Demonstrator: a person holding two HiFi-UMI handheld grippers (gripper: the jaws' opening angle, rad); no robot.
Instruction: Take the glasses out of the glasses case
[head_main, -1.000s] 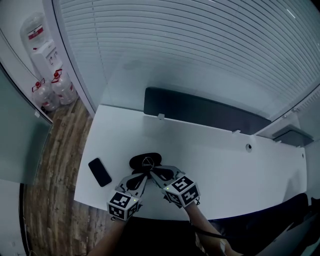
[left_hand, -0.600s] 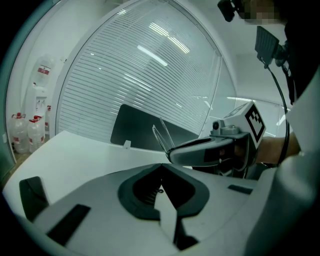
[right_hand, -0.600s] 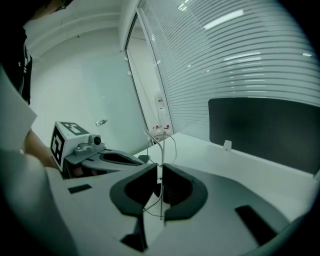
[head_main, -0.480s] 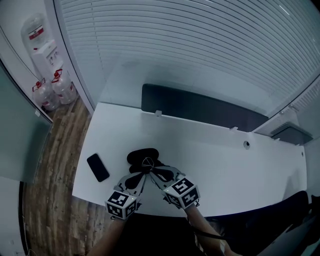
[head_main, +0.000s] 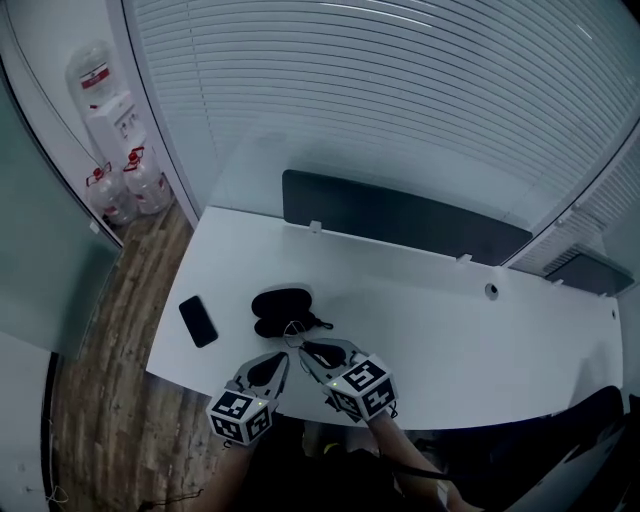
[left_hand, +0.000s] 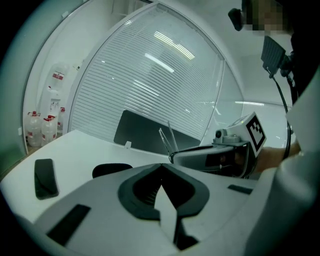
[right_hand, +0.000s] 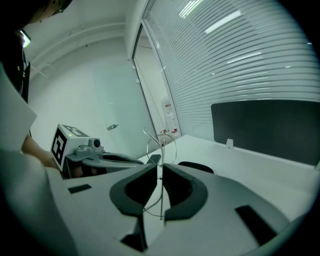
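The black glasses case (head_main: 281, 309) lies on the white desk (head_main: 450, 330), a short way beyond both grippers. My right gripper (head_main: 305, 347) is shut on thin wire-framed glasses (right_hand: 160, 144), held clear of the case (right_hand: 195, 166) with the frame standing up between the jaws. In the left gripper view the glasses (left_hand: 167, 137) stick up from the right gripper's tips. My left gripper (head_main: 279, 358) hangs beside the right one, near the desk's front edge. Its jaws (left_hand: 161, 166) meet with nothing between them, and the case (left_hand: 111, 170) lies ahead of it.
A black phone (head_main: 198, 321) lies left of the case near the desk's left edge. A dark screen panel (head_main: 400, 215) runs along the desk's back edge under window blinds. Water bottles (head_main: 125, 190) stand on the wooden floor at the far left.
Both grippers have drawn back from the case toward the front edge of the desk. The right one has brought the glasses away from the case. The left one no longer touches the case.
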